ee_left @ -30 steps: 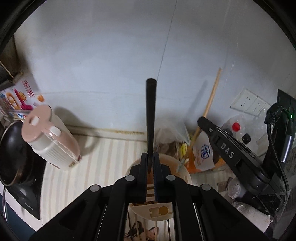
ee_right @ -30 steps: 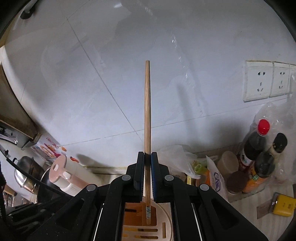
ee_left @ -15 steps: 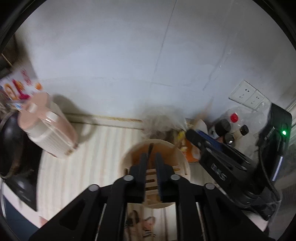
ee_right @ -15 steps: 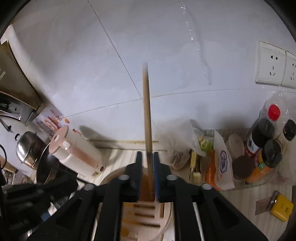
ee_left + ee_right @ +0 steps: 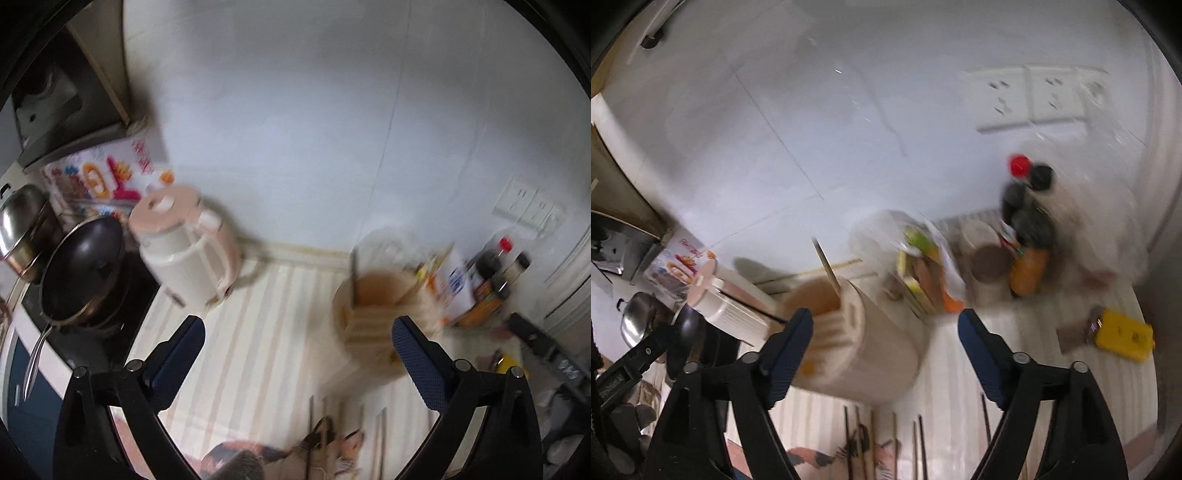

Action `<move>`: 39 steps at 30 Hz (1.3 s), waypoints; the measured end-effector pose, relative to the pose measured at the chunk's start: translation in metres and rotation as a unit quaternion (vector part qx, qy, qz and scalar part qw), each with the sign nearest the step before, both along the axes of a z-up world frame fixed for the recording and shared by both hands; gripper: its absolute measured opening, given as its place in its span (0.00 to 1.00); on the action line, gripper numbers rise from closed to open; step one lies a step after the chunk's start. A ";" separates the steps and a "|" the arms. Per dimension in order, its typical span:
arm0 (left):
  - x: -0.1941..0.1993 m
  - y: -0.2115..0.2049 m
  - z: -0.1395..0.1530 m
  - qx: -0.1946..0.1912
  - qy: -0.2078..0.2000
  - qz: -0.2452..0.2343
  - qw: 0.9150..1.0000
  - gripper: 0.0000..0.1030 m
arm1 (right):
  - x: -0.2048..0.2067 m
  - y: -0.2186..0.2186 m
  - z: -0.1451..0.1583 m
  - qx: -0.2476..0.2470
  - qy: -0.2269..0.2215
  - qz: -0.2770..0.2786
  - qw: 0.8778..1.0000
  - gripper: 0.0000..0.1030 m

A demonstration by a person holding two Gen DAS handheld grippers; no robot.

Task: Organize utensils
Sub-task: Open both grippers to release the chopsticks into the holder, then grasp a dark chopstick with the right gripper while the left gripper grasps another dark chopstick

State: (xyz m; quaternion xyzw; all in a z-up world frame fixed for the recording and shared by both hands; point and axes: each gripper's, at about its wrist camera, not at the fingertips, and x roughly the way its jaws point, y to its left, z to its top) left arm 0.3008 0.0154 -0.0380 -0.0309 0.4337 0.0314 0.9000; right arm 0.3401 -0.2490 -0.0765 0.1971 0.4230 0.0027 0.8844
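Observation:
A beige round utensil holder (image 5: 369, 317) (image 5: 857, 347) stands on the striped counter. A black-handled utensil (image 5: 354, 273) and a wooden stick (image 5: 827, 267) (image 5: 406, 293) stand in it, leaning. My left gripper (image 5: 299, 339) hangs above the counter to the left of the holder; its jaws are opening wide and grip nothing. My right gripper (image 5: 884, 332) is above the holder's near side, its jaws also opening, pads off everything. Several chopsticks (image 5: 894, 439) (image 5: 325, 424) lie on the counter below both grippers. Both views are blurred.
A pink-and-white kettle (image 5: 184, 254) stands left of the holder, with a black pan (image 5: 81, 273) and a steel pot (image 5: 18, 229) beyond. Sauce bottles (image 5: 1027, 221), food packets (image 5: 923, 266) and a yellow box (image 5: 1123, 336) crowd the right. The tiled wall carries sockets (image 5: 1034, 96).
Both grippers have let go of their utensils, which now stand in the holder. Both have opened wide and drawn back from the holder, the left view swinging toward the stove.

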 end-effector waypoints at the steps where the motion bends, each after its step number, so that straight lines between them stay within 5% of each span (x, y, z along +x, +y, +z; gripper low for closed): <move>1: -0.004 0.002 -0.009 0.004 0.009 0.000 1.000 1.00 | -0.006 -0.001 -0.008 -0.006 0.009 -0.005 1.000 0.84; 7: -0.022 0.003 -0.084 0.023 0.079 0.014 0.996 1.00 | -0.022 0.009 -0.070 -0.008 0.087 0.014 0.996 0.77; 9: -0.027 0.001 -0.115 0.019 0.109 0.012 0.994 1.00 | -0.025 0.017 -0.101 -0.006 0.130 0.031 0.991 0.51; 11: -0.030 -0.002 -0.145 0.011 0.144 0.008 0.989 0.98 | -0.026 0.025 -0.131 -0.002 0.168 0.045 0.985 0.37; 13: -0.034 -0.005 -0.179 -0.001 0.189 -0.002 0.982 0.77 | -0.031 0.034 -0.159 -0.008 0.201 0.062 0.978 0.29; 17: -0.041 -0.008 -0.236 -0.030 0.268 -0.008 0.963 0.52 | -0.039 0.045 -0.205 -0.015 0.254 0.080 0.964 0.18; 18: -0.044 -0.010 -0.243 -0.033 0.276 -0.009 0.961 0.43 | -0.040 0.047 -0.213 -0.016 0.263 0.083 0.961 0.18; 27: -0.042 -0.027 -0.280 -0.030 0.310 -0.038 0.950 0.25 | -0.051 0.060 -0.262 -0.010 0.327 0.101 0.939 0.18; 30: -0.041 -0.032 -0.281 -0.015 0.307 -0.045 0.951 0.04 | -0.054 0.067 -0.267 -0.025 0.333 0.108 0.936 0.18; 35: -0.036 -0.021 -0.282 -0.011 0.305 -0.043 0.951 0.03 | -0.053 0.068 -0.264 -0.053 0.342 0.110 0.932 0.11; 36: -0.035 -0.015 -0.280 -0.007 0.305 -0.041 0.952 0.03 | -0.054 0.065 -0.261 -0.063 0.344 0.104 0.931 0.03; 39: -0.034 -0.001 -0.280 -0.003 0.303 -0.033 0.953 0.03 | -0.057 0.052 -0.259 -0.078 0.351 0.093 0.929 0.04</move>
